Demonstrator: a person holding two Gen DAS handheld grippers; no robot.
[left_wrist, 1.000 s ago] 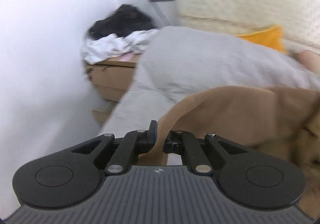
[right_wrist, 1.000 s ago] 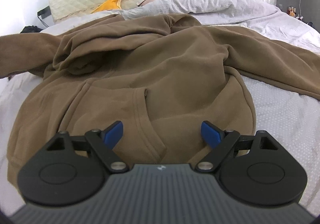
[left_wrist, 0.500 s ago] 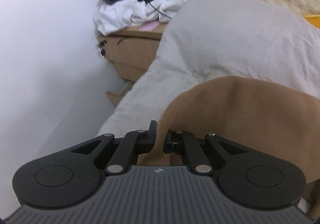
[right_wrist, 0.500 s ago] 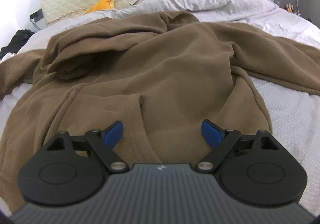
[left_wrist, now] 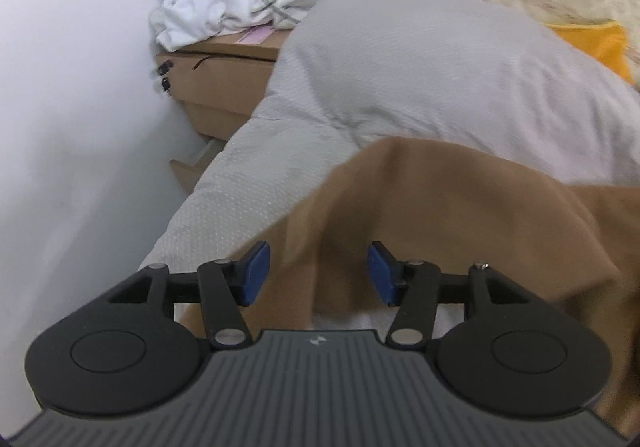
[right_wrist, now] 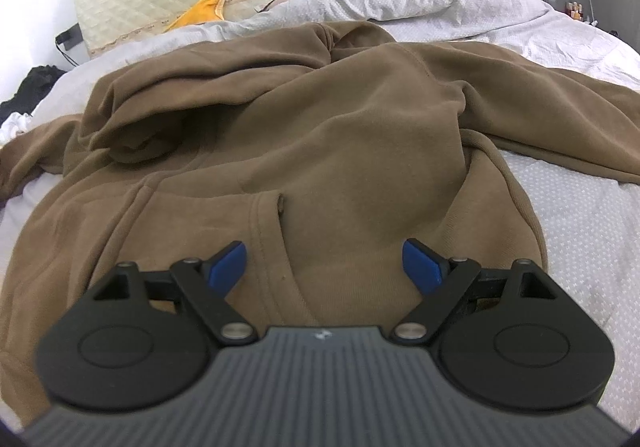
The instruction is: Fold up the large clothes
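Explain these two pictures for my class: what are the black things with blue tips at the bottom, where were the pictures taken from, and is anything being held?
Each black tool is a hand-held gripper with a camera looking along its two blue-tipped fingers. One picture comes from the left gripper, one from the right gripper. A brown hoodie lies spread on a white bed. The left jaws are opening; a hoodie sleeve lies between them, not pinched. The right gripper is open above the hoodie's front, holding nothing. A bedside cabinet carries piled clothes.

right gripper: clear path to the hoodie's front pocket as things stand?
Probably yes. The right gripper hangs open just above the brown hoodie, and the front pocket's edge lies between its blue pads with nothing on top. The left gripper, jaws opening over the sleeve, is off to the side.
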